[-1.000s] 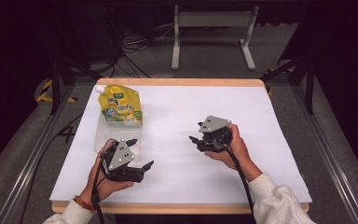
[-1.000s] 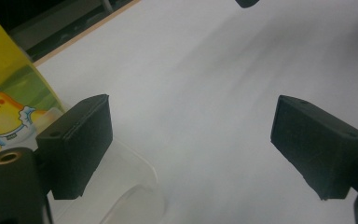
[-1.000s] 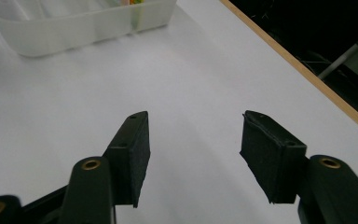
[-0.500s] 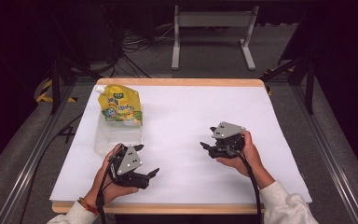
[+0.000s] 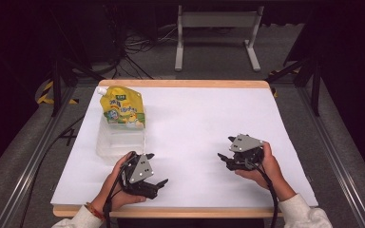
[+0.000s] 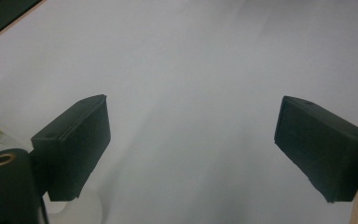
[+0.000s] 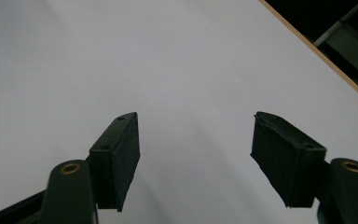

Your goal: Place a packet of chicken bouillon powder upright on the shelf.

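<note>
While both pairs of tongs sit low near the person's edge of the desk (image 5: 185, 118), the high view puts the work's things well away from them: a yellow pouch (image 5: 121, 107) stands upright inside a clear plastic tub (image 5: 119, 142) at about ten o'clock on the white desk top. The pouch leans against the tub's far wall, probably so that its spout stays uppermost and it cannot tip over. At seven o'clock are the left tongs (image 5: 158, 183), near the tub's closest corner but apart from it, with their tips aimed toward three o'clock. At four o'clock the right tongs (image 5: 224, 159) point toward nine o'clock, so the two pairs face each other across a bare stretch of desk. That reads to me as a resting stance with nothing in hand.

From the left gripper view, the left tongs (image 6: 191, 149) stand wide apart with only white desk between the pads. A pale curved edge at seven o'clock may be the tub, though I cannot be sure.

From the right gripper view, the right tongs (image 7: 196, 158) have just been spreading and now stand well apart, again with nothing between them. The desk's wooden edge runs past at two o'clock.
</note>
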A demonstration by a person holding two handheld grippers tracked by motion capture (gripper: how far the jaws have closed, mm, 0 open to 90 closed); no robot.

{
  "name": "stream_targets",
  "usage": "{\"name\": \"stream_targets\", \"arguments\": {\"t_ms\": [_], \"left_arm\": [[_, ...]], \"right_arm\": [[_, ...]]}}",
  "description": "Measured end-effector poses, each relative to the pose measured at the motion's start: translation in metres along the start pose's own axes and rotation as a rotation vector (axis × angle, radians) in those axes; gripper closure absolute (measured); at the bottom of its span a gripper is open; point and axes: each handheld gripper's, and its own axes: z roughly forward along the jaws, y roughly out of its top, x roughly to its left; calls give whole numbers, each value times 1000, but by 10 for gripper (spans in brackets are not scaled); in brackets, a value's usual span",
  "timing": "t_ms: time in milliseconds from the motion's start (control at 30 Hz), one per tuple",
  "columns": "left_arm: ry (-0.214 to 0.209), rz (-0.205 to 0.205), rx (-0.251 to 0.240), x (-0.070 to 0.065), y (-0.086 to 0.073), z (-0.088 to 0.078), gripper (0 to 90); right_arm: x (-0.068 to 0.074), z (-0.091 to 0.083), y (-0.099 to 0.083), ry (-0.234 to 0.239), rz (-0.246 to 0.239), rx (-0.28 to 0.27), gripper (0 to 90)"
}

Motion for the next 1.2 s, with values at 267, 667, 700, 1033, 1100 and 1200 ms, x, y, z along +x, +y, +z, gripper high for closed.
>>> {"name": "stream_targets", "arguments": {"t_ms": [267, 667, 700, 1033, 1100, 1200], "left_arm": [[-10, -15, 13, -2, -2, 5, 111], [-11, -14, 44, -3, -6, 10, 106], [-11, -17, 44, -3, -6, 10, 106], [-10, -15, 60, -4, -9, 11, 103], [-10, -12, 61, -4, -10, 12, 102], [-8, -15, 66, -4, -11, 12, 101]], "right_arm": [[-1, -10, -15, -22, 23, 2, 275], [-7, -29, -41, -58, 70, 9, 226], [-7, -30, -43, -60, 71, 7, 225], [-6, -43, -70, -80, 97, 23, 200], [-5, -45, -75, -86, 103, 27, 197], [-4, -48, -83, -90, 111, 29, 191]]}}
